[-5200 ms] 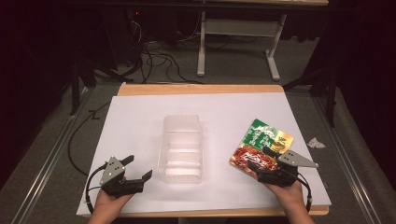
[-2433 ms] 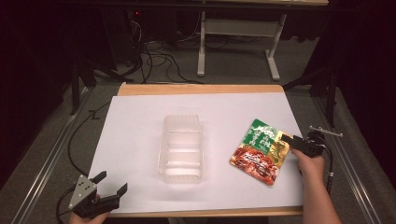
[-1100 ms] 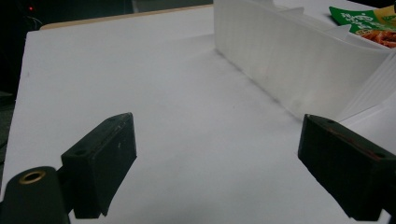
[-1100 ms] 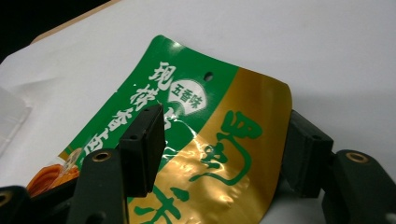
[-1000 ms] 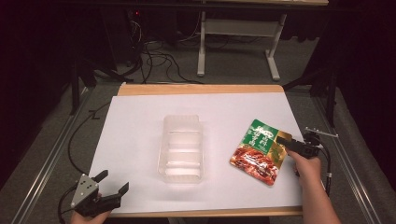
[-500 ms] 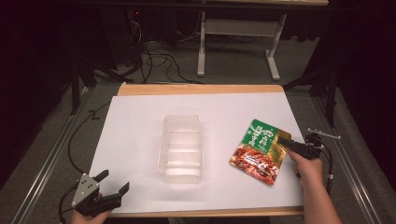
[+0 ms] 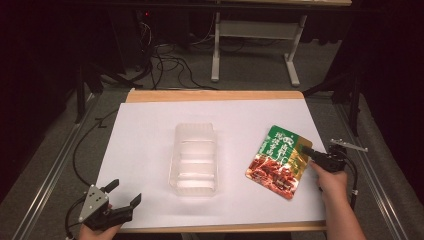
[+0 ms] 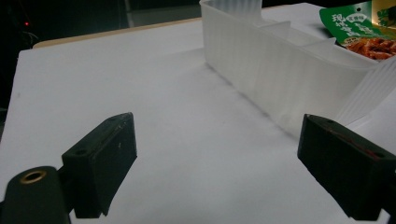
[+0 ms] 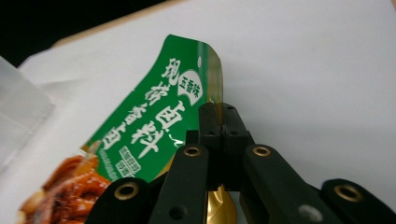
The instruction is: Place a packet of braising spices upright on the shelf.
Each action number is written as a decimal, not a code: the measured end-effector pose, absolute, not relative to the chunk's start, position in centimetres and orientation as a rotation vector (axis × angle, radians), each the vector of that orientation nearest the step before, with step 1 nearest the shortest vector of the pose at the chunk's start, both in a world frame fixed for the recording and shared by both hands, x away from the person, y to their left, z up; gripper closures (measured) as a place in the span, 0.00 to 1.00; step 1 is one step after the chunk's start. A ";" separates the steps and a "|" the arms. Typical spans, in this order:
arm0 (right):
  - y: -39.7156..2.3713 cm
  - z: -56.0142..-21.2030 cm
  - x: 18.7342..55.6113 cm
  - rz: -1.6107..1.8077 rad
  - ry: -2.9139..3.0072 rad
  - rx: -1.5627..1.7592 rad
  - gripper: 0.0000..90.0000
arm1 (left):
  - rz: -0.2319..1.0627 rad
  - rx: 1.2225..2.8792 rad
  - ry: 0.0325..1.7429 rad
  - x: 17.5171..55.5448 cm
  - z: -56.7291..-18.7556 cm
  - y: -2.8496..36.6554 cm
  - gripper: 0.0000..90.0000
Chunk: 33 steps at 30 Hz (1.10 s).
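While right gripper [image 7: 307, 151] jaws just closed, clenched on gold edge of green-and-red printed foil pouch [image 7: 279, 160] near table's right edge — ready for lifting; left gripper [image 7: 122, 196] spread, idle at front-left corner beside clear ribbed plastic tray [image 7: 195, 158].

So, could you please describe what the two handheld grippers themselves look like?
Both are black. The left gripper carries a grey three-cornered plate on top and blocky jaws; a dark cable trails from it. The right gripper shows brass-coloured rivets along its black linkage arms, with a cable looping behind. The forearms are bare, no sleeves showing.

Black tool [image 9: 223, 122], brass rivets, grey plate, perhaps aluminium.
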State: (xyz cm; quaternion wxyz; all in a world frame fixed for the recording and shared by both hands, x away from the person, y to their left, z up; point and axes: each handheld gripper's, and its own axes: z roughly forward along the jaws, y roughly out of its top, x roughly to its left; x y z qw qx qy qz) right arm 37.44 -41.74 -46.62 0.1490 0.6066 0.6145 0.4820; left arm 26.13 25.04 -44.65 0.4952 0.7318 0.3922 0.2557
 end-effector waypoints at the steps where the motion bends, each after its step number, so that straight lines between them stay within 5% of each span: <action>1: -41.7 -46.3 37.2 1.421 1.753 1.726 1.00 | 0.619 1.773 0.942 26.2 -44.6 24.9 0.14; 33: -35.2 -37.7 29.3 1.759 1.614 1.237 1.00 | 0.601 1.787 0.856 29.7 -44.5 21.5 0.14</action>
